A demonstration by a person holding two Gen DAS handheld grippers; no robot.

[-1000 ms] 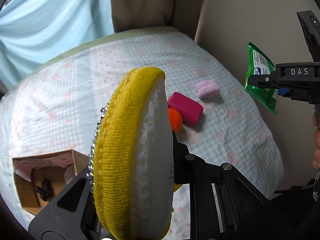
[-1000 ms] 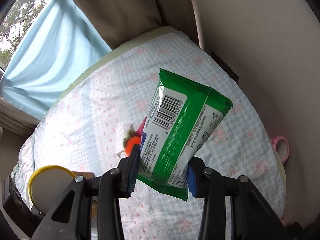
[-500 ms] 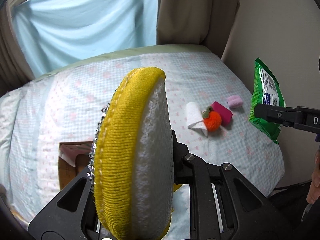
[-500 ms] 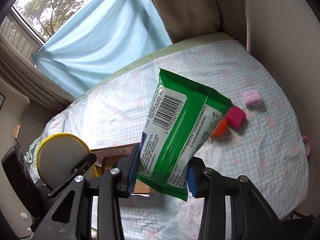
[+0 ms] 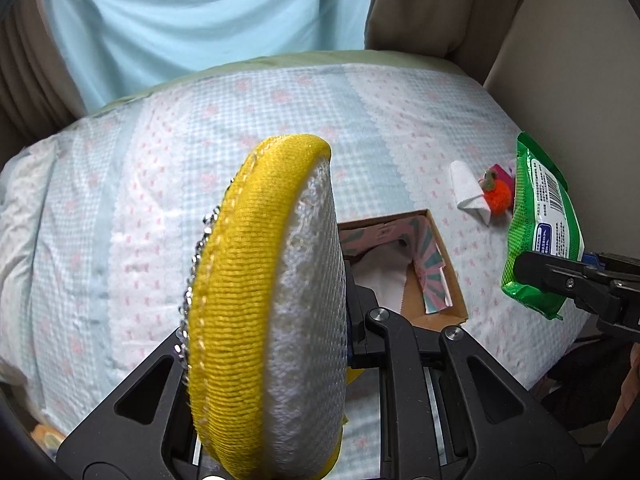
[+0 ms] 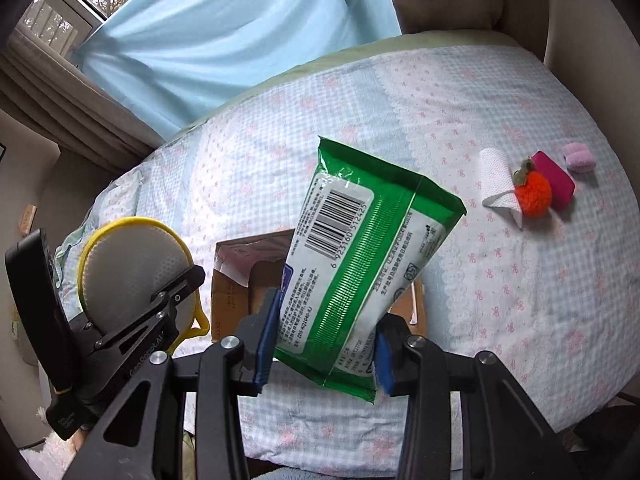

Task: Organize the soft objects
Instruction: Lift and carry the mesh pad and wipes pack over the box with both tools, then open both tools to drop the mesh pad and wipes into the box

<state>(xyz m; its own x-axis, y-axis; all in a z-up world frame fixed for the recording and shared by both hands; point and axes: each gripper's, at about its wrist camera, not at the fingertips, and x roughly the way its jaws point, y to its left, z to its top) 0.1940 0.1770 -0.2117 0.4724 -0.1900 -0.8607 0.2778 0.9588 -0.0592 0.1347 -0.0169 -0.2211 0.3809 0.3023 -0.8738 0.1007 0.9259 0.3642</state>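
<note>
Bed (image 6: 500, 288): one, the largest thing in view, covered in a pale blue-and-white checked sheet with small pink bows; everything else lies on it or hangs over it.
Curtains: one light blue curtain (image 6: 224, 36) behind the bed, with beige drapes (image 5: 432, 4) beside it.
Cardboard box (image 5: 440, 268): one, open-topped, on the near part of the bed, with pink-and-teal patterned flaps and white material inside.
Yellow pouch (image 5: 260, 312): one round, flat piece, knitted yellow rim around a white mesh face, a silver chain along its edge; it stands on edge in the air, to the left of the box.
Left gripper (image 5: 264, 360): one; its fingers are closed on the lower part of the yellow pouch.
Wipes pack (image 6: 360, 264): one green soft pack, white back label with a barcode, tilted; it hangs above the box.
Right gripper (image 6: 322, 340): one; its blue-padded fingers (image 6: 267, 338) pinch the lower end of the wipes pack.
Loose soft things: four, grouped on the far right of the bed, well apart from the box.
White cloth roll (image 6: 498, 182): one, touching the pompom.
Orange pompom (image 6: 534, 194): one, fuzzy, with a small green-brown top.
Magenta block (image 6: 558, 180): one, just behind the pompom.
Pink puff (image 6: 579, 159): one, pale, just beyond the magenta block.
</note>
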